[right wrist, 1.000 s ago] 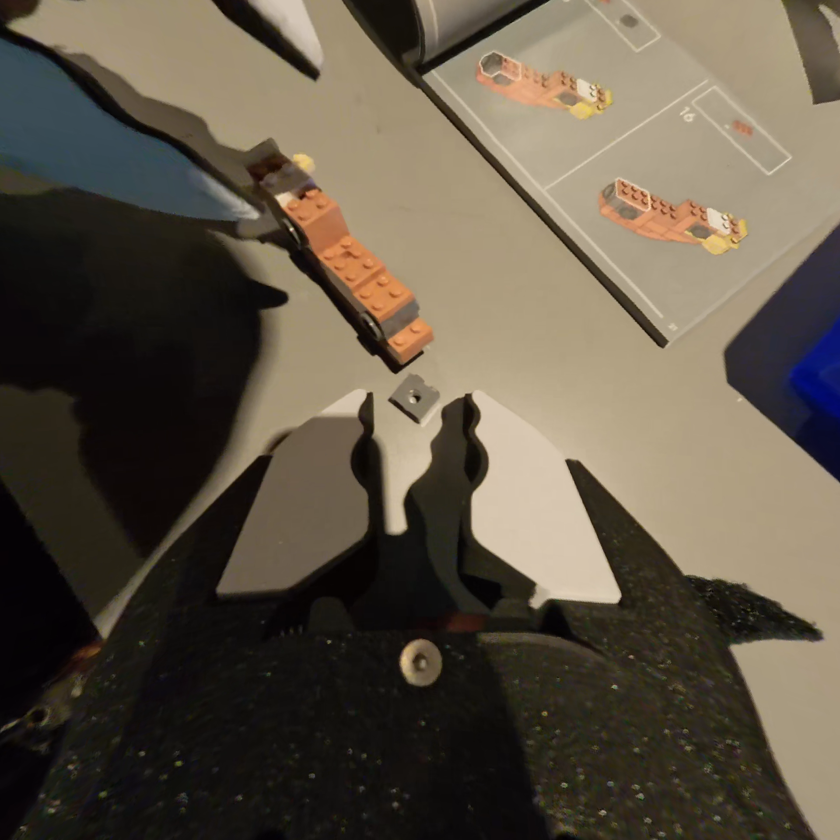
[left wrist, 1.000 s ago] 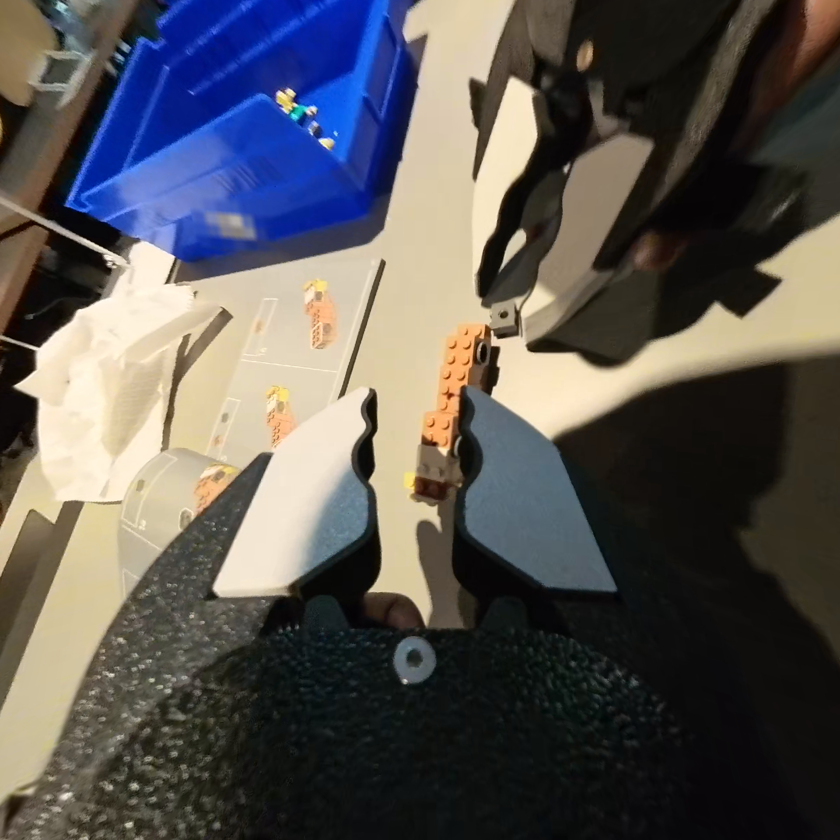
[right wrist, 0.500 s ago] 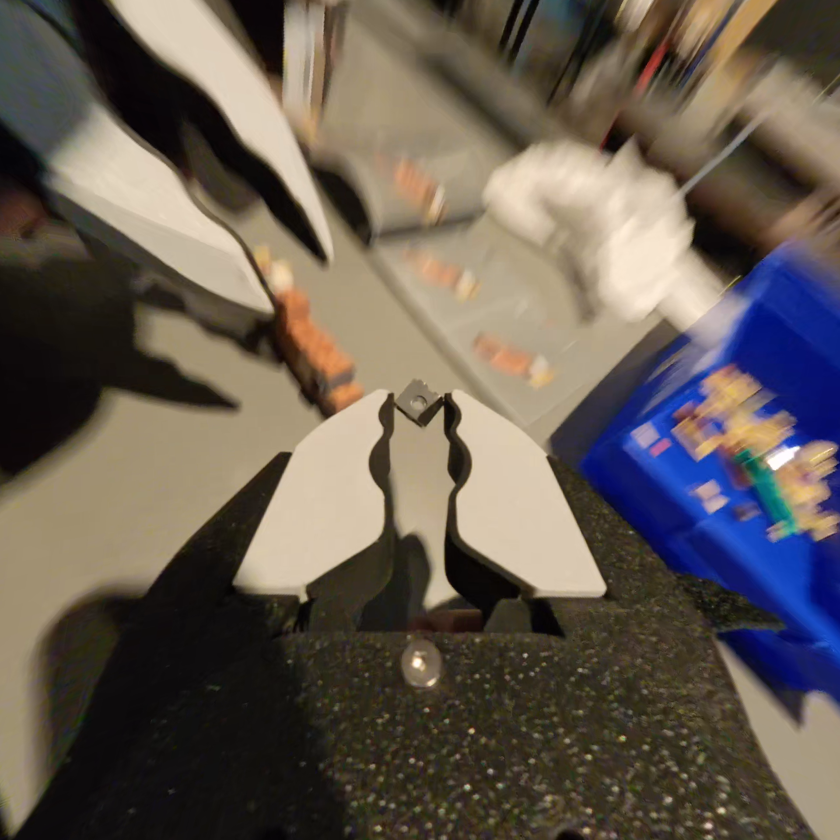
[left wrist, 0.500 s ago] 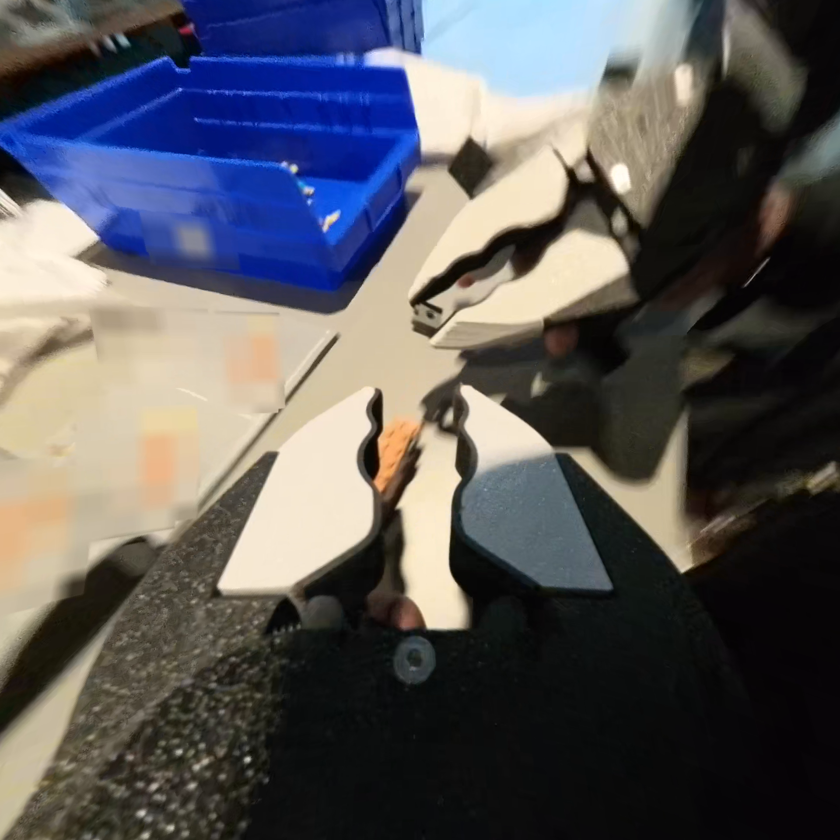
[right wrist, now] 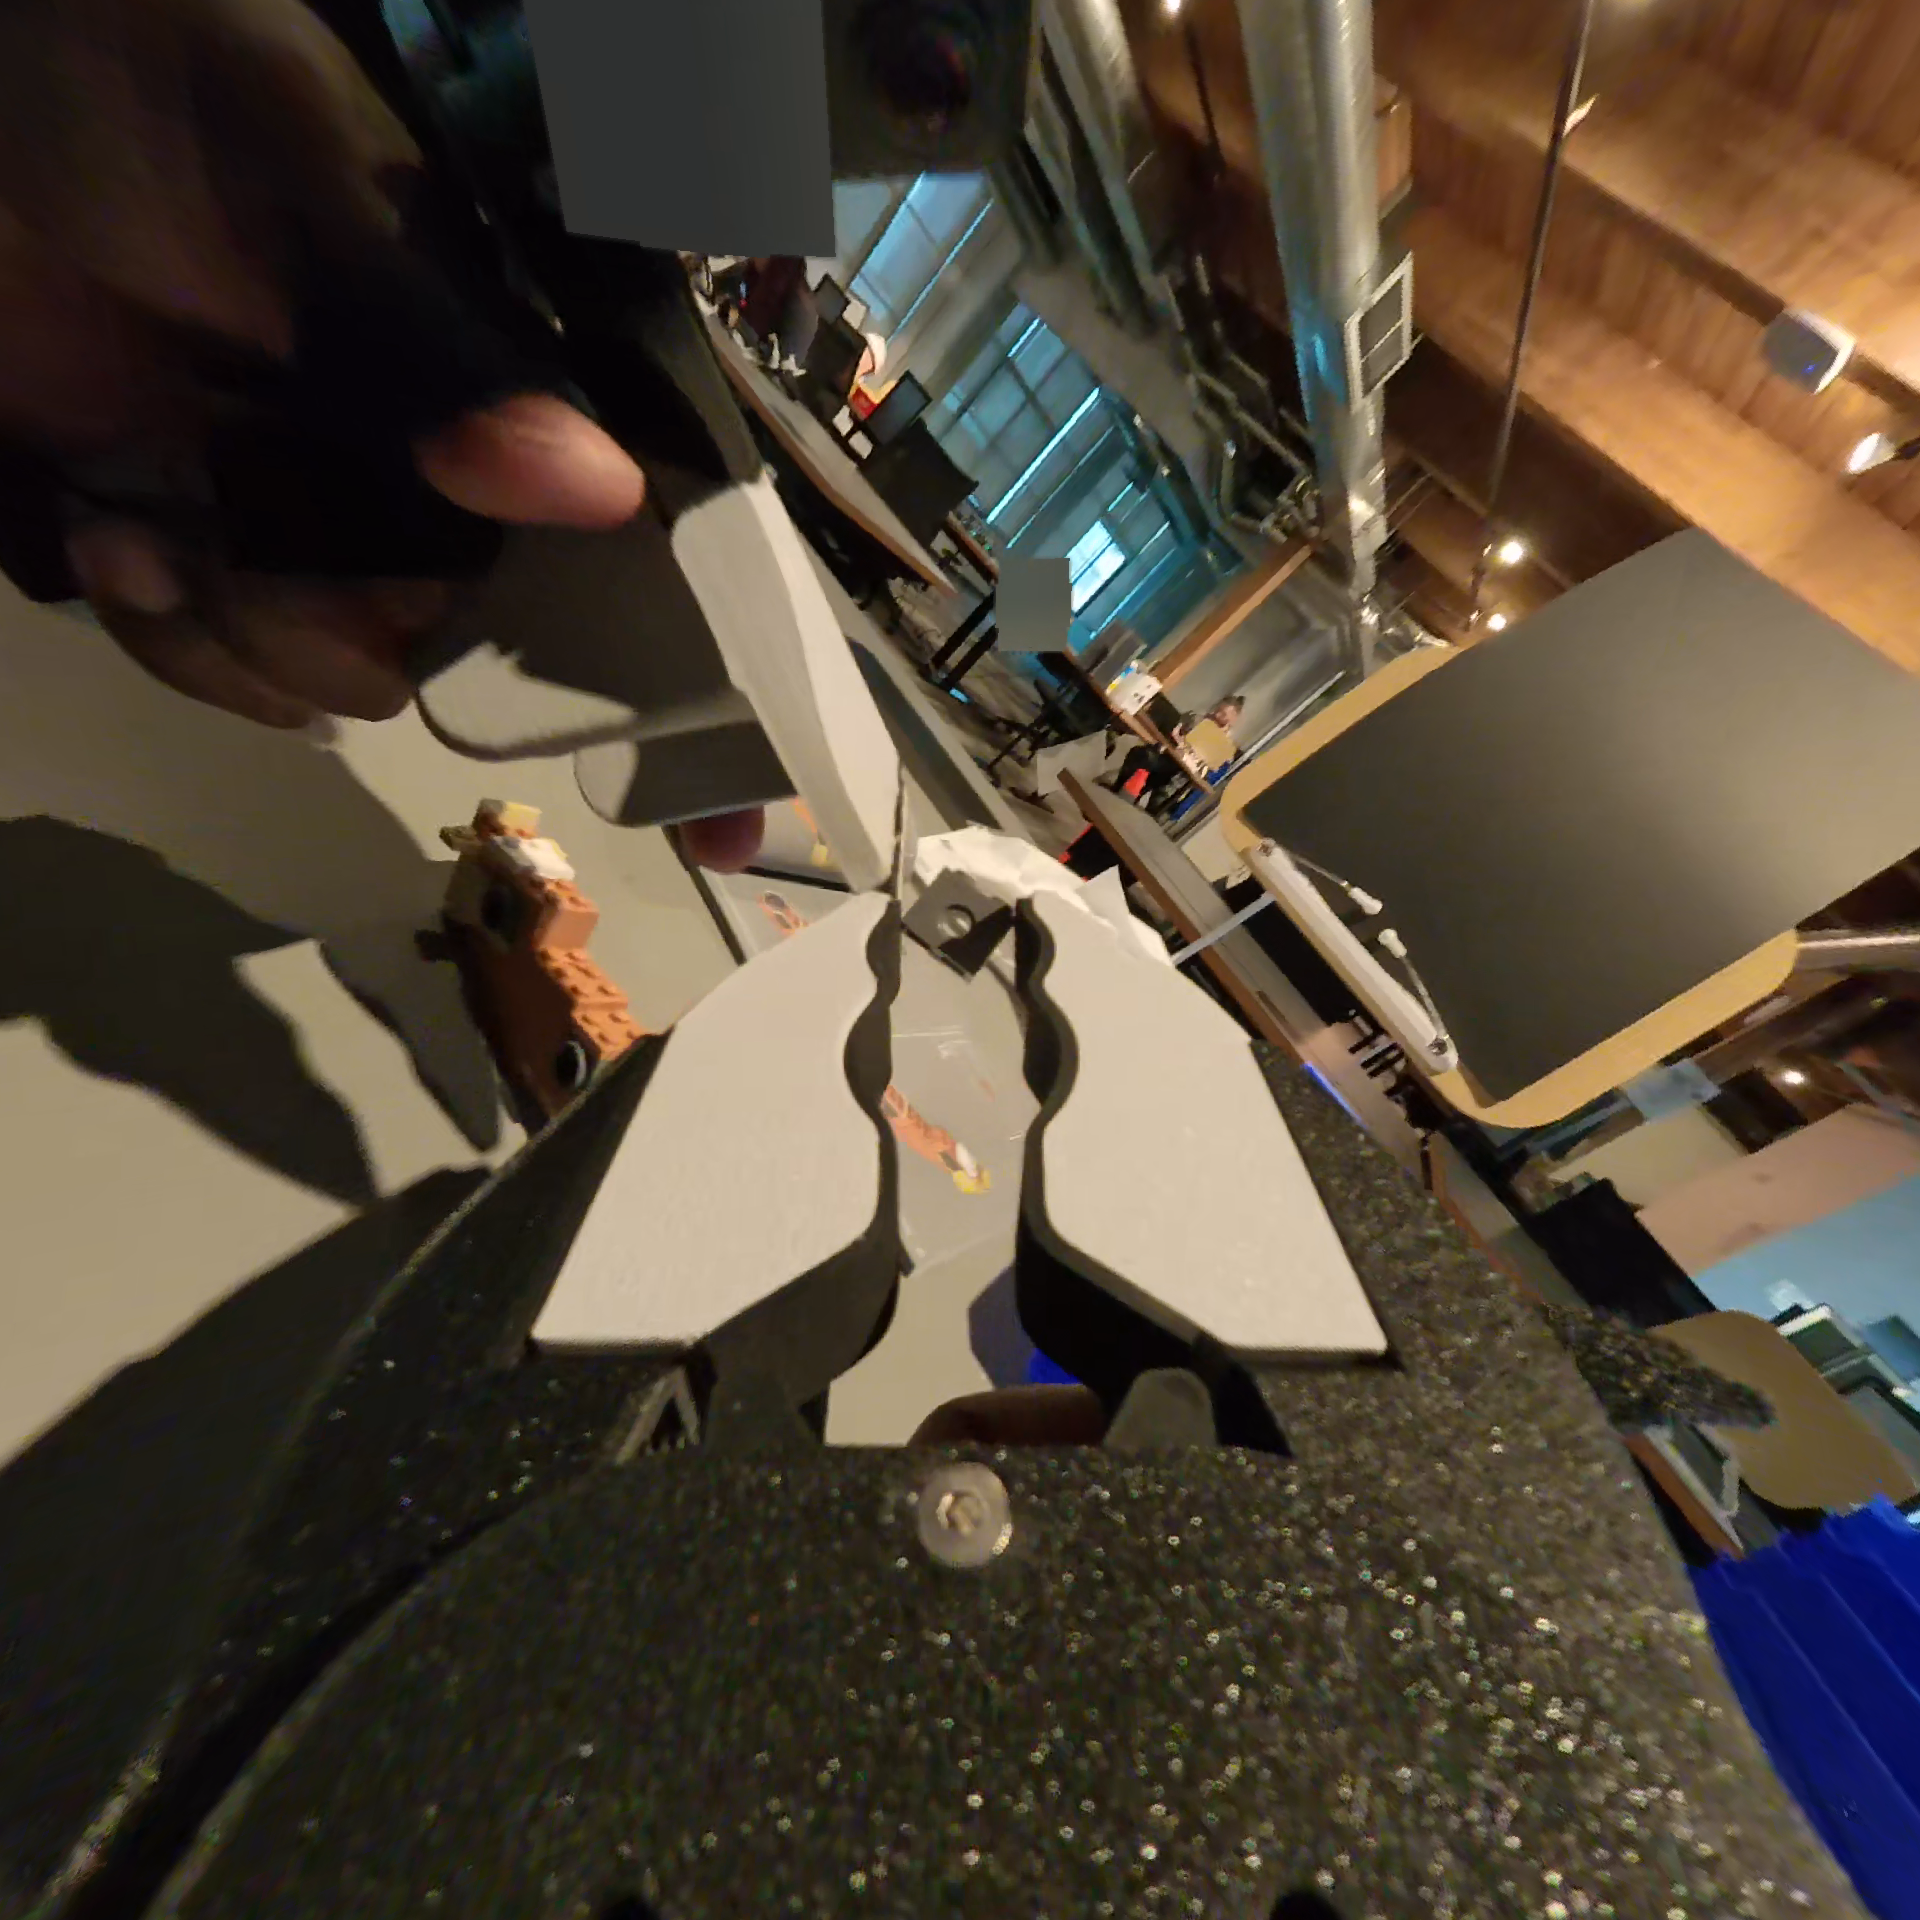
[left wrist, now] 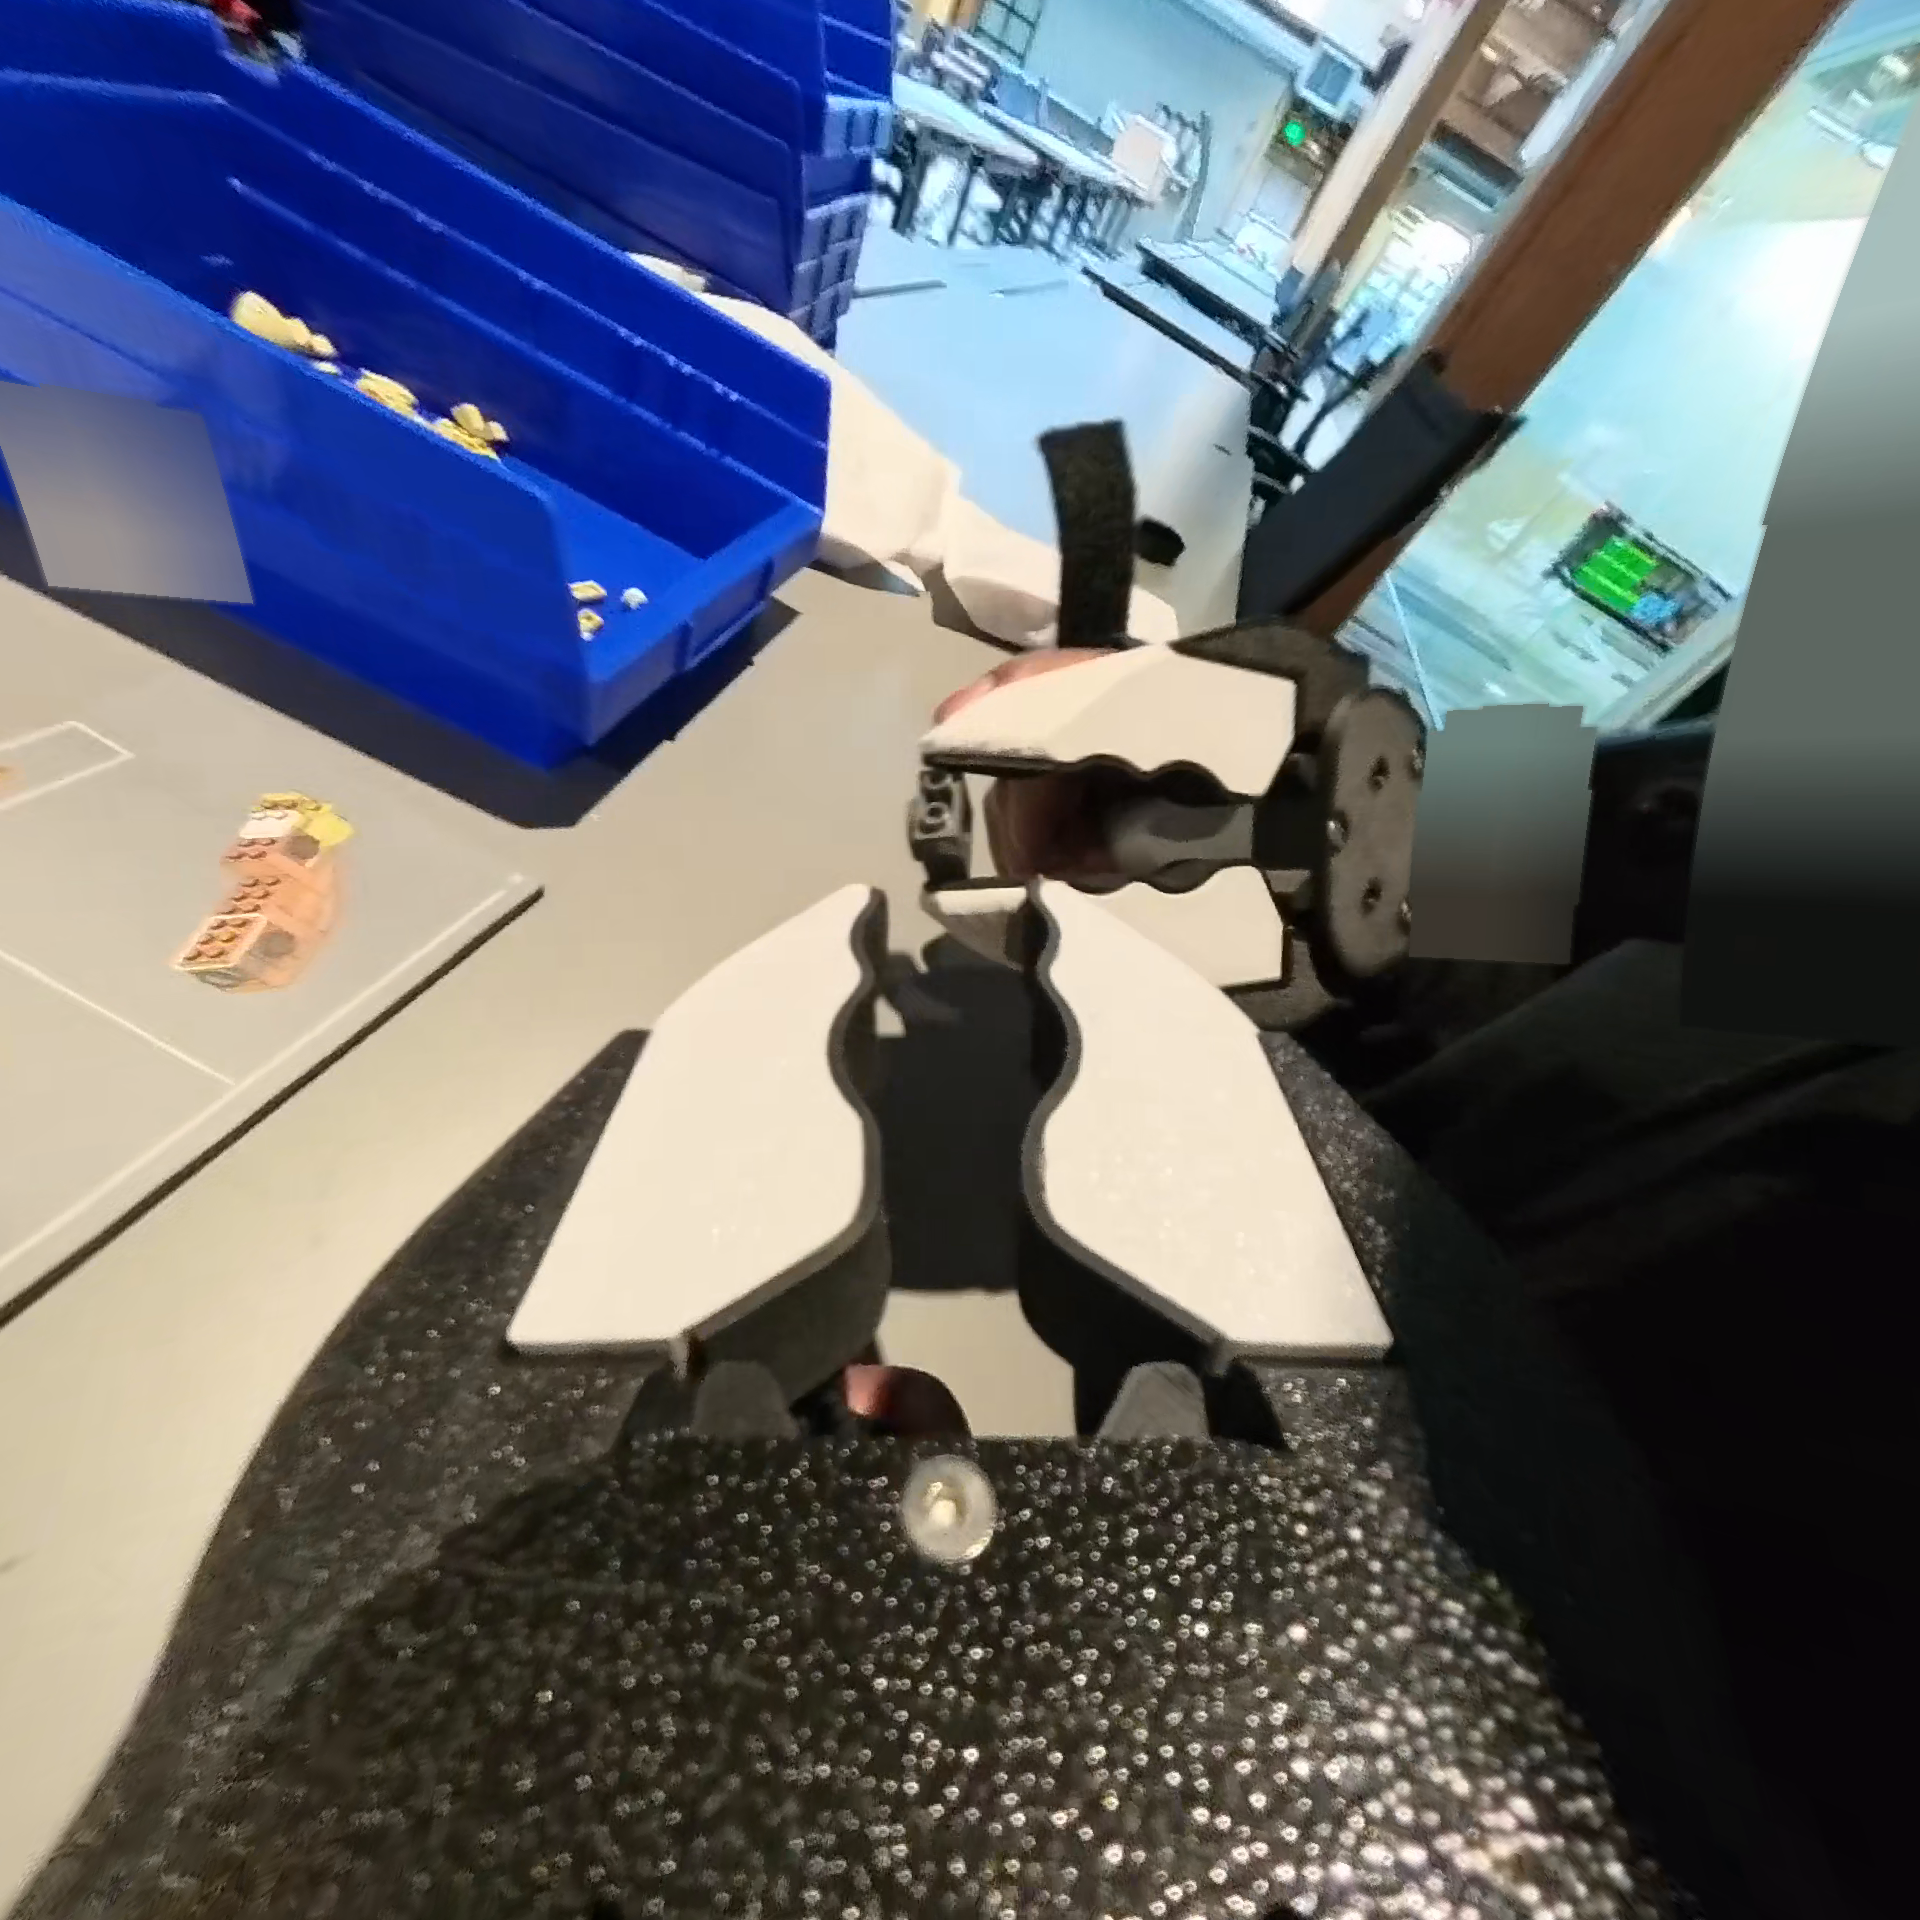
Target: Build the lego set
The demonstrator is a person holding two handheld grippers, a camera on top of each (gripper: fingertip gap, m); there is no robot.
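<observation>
Grey table (left wrist: pixel 727 821), open workshop beyond

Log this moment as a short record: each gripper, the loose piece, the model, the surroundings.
left gripper: open, holding nothing
right gripper: shut on the small dark grey square lego piece, lifted off the table
orange-brown lego model: on the grey table, apart from both grippers
gripper spacing: tips close together, facing each other
open instruction booklet: flat on the table, left of the left gripper
blue plastic bin: behind the booklet, with small yellow pieces inside
</observation>
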